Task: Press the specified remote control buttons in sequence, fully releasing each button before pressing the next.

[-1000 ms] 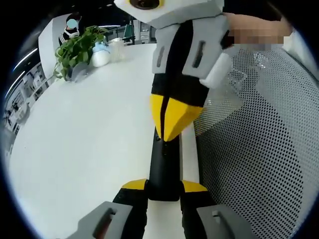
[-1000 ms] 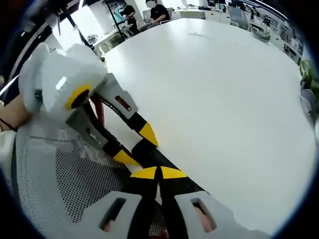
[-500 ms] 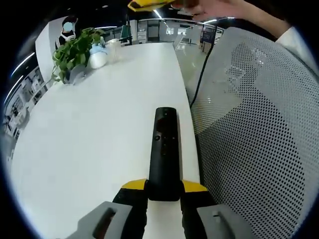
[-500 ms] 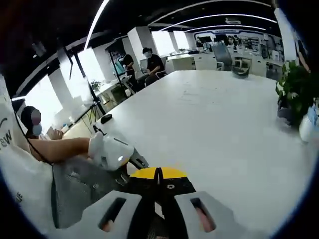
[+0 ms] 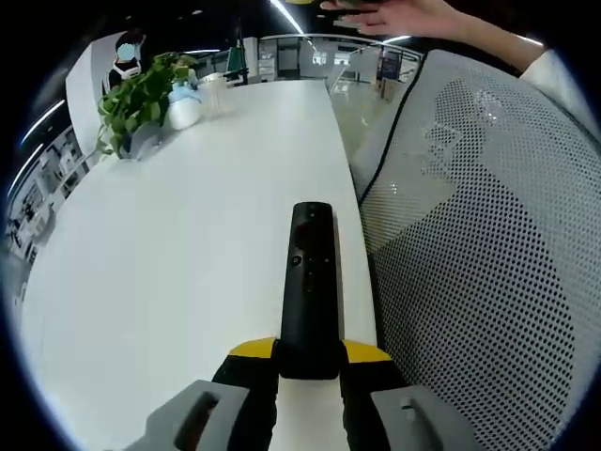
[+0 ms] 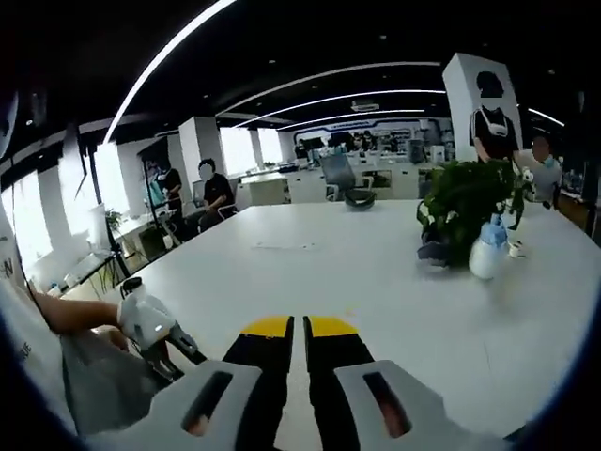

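A broad white desk point(image 5: 169, 254) spreads through the left gripper view, and a grey mesh chair back point(image 5: 479, 272) rises at three o'clock. At ten o'clock a leafy green plant point(image 5: 141, 94) stands on the desk, with a white bottle point(image 5: 186, 108) touching its right side. In the right gripper view the plant sits at two o'clock, and an office chair point(image 6: 343, 178) stands beyond the desk's far edge at twelve o'clock. Two seated people point(image 6: 192, 193) are at ten o'clock. Strip lights point(image 6: 329, 99) curve across the dark ceiling.
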Tool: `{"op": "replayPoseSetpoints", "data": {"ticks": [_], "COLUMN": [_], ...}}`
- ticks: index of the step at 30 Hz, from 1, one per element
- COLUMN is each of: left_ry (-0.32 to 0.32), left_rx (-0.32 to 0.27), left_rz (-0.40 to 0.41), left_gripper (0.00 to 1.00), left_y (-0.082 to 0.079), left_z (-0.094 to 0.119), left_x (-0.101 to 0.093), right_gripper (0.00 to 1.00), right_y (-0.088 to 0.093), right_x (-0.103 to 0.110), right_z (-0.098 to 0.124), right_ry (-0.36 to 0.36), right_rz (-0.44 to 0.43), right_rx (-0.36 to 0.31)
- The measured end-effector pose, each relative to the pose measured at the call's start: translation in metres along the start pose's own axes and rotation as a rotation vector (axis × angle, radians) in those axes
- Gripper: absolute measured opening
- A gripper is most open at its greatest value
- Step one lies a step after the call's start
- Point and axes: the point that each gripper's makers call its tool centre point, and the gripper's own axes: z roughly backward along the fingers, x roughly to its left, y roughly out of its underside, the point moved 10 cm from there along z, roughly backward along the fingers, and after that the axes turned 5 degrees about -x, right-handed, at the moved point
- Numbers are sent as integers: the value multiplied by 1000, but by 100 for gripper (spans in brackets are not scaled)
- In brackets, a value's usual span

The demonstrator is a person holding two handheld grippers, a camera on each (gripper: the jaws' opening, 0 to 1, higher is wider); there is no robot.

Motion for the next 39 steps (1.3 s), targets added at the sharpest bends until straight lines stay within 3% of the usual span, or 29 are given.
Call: {"op": "replayPoseSetpoints", "data": {"ticks": [5, 9, 12, 16, 22, 24, 25, 27, 29, 33, 37, 39], "left_ry": [0, -1, -2, -6, -10, -11, -11, -10, -10, -14, -18, -17], "left_rx": [-6, -7, -11, -20, -29, -28, -28, -28, -27, -30, -31, -23], "left_rz": [6, 6, 10, 21, 29, 27, 25, 26, 23, 24, 33, 34], "left_gripper": [25, 25, 25, 25, 25, 25, 25, 25, 25, 25, 24, 24], "left_y": [0, 1, 1, 2, 1, 1, 1, 1, 1, 1, 0, 0], "left_z": [1, 0, 0, 0, 0, -1, -1, -1, -1, -1, 0, -1], "left_x": [0, 0, 0, 0, 0, 0, 0, 0, 0, 0, 0, 0], "right_gripper": [6, 20, 33, 68, 90, 97, 100, 100, 100, 100, 96, 96], "right_y": [-3, 5, 11, 17, 14, 15, 18, 21, 20, 23, 28, 28], "right_x": [0, 2, 5, -1, -7, -7, -8, -9, -10, -16, -17, -17], "right_z": [11, 12, 10, 3, 5, 4, 2, 1, 2, 4, 4, 5], "right_ry": [68, 112, 145, 218, 275, 296, 322, 327, 338, 358, 345, 350], "right_rz": [30, 73, 67, 57, 48, 56, 71, 106, 102, 80, 28, 41], "right_rx": [-86, -85, -110, -176, -225, -209, -171, -121, -122, -103, -21, -27]}}
